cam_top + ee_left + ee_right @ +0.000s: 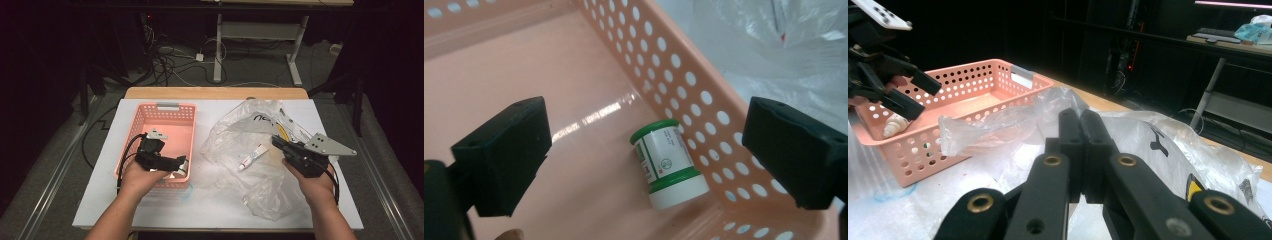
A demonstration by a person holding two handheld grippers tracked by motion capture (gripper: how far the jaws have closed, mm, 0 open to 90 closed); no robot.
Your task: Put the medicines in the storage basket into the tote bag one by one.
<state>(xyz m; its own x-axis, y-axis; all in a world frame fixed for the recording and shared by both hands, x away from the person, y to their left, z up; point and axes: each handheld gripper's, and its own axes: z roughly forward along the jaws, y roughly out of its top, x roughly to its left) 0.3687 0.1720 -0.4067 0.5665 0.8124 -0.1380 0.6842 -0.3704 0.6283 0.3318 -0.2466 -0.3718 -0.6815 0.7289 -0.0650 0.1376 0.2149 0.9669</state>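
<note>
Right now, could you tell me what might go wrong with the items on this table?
1. The small jar lies on its side against the basket wall, so it may roll.
2. The small tube rests on the crinkled plastic bag, which could shift or snag when the shut right gripper reaches for it.

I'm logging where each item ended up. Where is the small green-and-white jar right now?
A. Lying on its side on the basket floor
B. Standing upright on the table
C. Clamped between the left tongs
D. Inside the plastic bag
A: in the left gripper view the green-and-white jar lies on its side on the floor of the pink basket, against its perforated wall, with the left tongs spread open above it, not touching.
</note>
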